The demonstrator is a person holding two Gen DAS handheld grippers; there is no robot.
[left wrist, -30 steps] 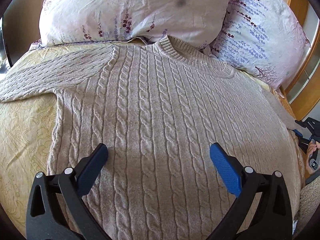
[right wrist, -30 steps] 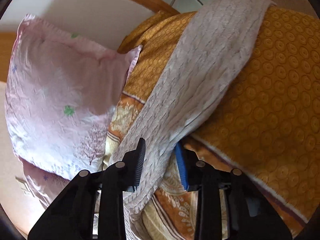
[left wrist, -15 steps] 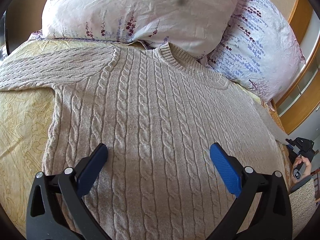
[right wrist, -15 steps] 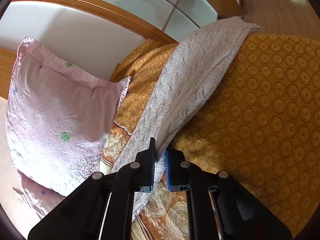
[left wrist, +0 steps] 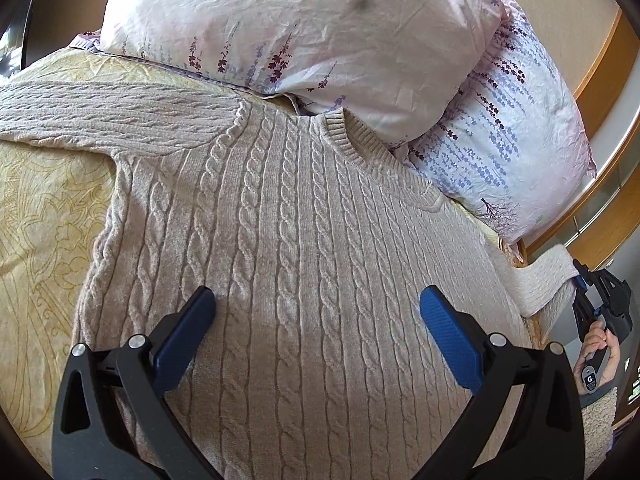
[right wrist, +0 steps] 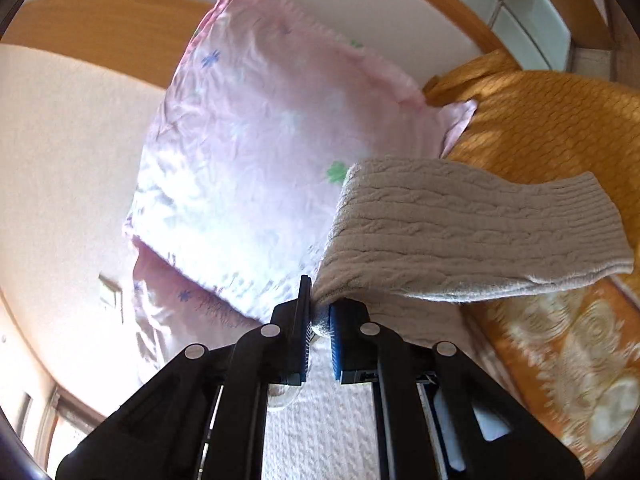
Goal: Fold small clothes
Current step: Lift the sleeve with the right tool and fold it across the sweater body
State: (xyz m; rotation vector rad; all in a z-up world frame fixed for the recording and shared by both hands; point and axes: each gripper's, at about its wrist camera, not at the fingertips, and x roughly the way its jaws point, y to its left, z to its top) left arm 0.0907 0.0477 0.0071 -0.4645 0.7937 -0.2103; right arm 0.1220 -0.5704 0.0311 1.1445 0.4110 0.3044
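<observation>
A: On the bed [left wrist: 36,216], spread flat from the pillows [left wrist: 304,28] at the head down toward the foot, lies the cable-knit sweater [left wrist: 304,264] — collar by the pillows, body running lengthwise along the bed, its left-hand sleeve stretched out across the bedspread toward the bed's left edge.

B: And the other sleeve [right wrist: 472,224]?

A: Off the bed's right edge, lifted clear of the bedspread. The right gripper [right wrist: 319,320] has its fingers pinched narrow on it just short of the cuff, which sticks out past them to the right.

B: So which way does the fold go?

A: I'd judge the sleeve has to travel leftward, across its own long axis, onto the sweater's chest. The right hand is the one holding it — the nearer one by far.

B: The left?

A: The left gripper [left wrist: 318,316] hangs over the lower middle of the sweater, fingers wide, holding nothing.
</observation>
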